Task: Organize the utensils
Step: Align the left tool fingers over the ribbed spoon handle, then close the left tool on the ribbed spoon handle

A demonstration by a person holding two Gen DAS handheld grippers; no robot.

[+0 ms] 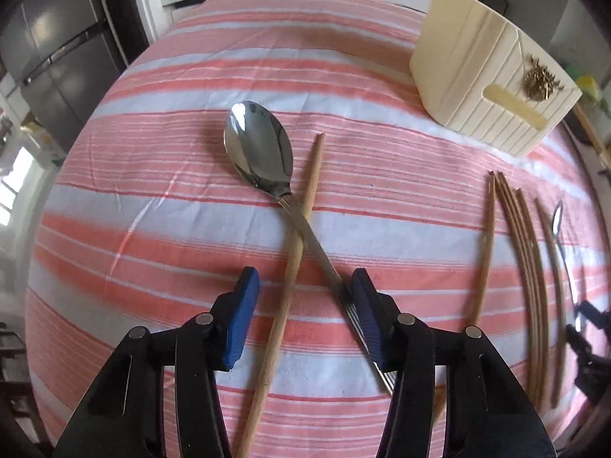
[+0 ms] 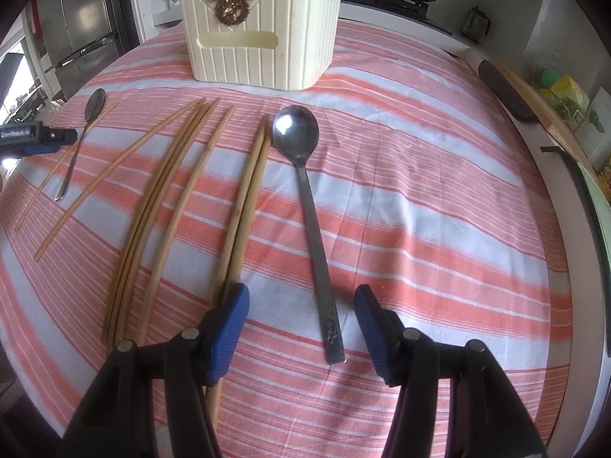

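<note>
Two things, a spoon point(image 1: 259, 149) and a chopstick point(image 1: 294, 252), cross between the half-open left gripper point(image 1: 301, 316); closing might grab both. The right gripper point(image 2: 301, 328) is half-open, empty.

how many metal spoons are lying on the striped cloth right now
2. One shiny metal spoon crosses a wooden chopstick before the left gripper; a duller steel spoon lies before the right gripper.

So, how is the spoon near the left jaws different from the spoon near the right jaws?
The left spoon lies crossed with a chopstick; the right spoon lies alone beside chopsticks. The left spoon's handle is ridged, the right spoon's flat. Both are metal, bowls toward the cream holder.
</note>
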